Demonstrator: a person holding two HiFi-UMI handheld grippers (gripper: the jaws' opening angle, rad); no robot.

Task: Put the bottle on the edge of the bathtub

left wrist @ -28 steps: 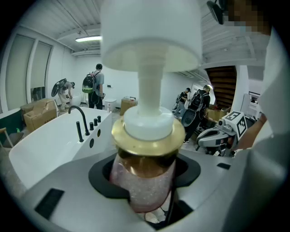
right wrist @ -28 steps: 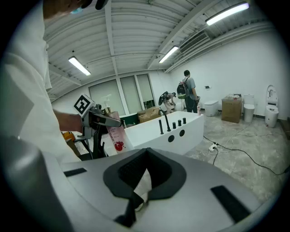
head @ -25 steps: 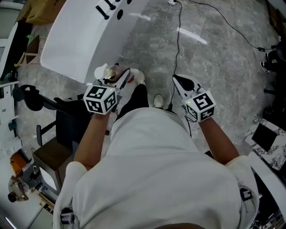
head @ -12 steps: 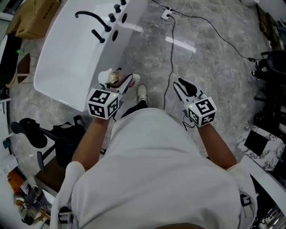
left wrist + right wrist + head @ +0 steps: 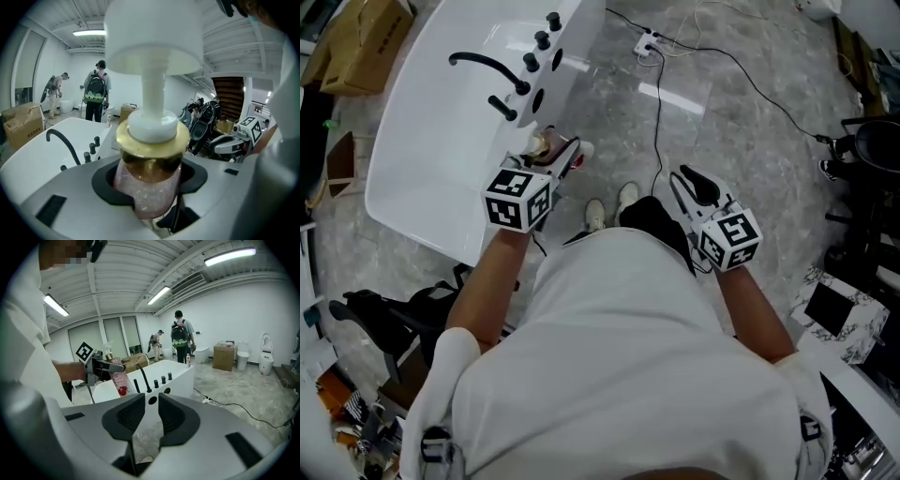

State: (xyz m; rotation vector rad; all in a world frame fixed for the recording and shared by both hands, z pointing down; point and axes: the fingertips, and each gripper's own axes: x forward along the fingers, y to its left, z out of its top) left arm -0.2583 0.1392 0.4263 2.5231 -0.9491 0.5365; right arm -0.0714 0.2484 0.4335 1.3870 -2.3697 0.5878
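I have the pump bottle (image 5: 149,190) clamped in my left gripper (image 5: 555,161). The pads press on its pink glittery body just under the gold collar, with the white pump head standing above them. My right gripper (image 5: 146,414) is empty, its pads only a narrow gap apart, and it hangs over the floor well away from the tub.

The carry looks mostly done. From the head view the bottle is in the air at the white bathtub (image 5: 431,131), right about its near edge and a little short of the black faucet (image 5: 487,66) and its knobs. It is not resting on anything yet — the right gripper view shows it held clear above the rim. What is left, as I judge it, is to lower it onto the flat edge, stand it upright and let go.
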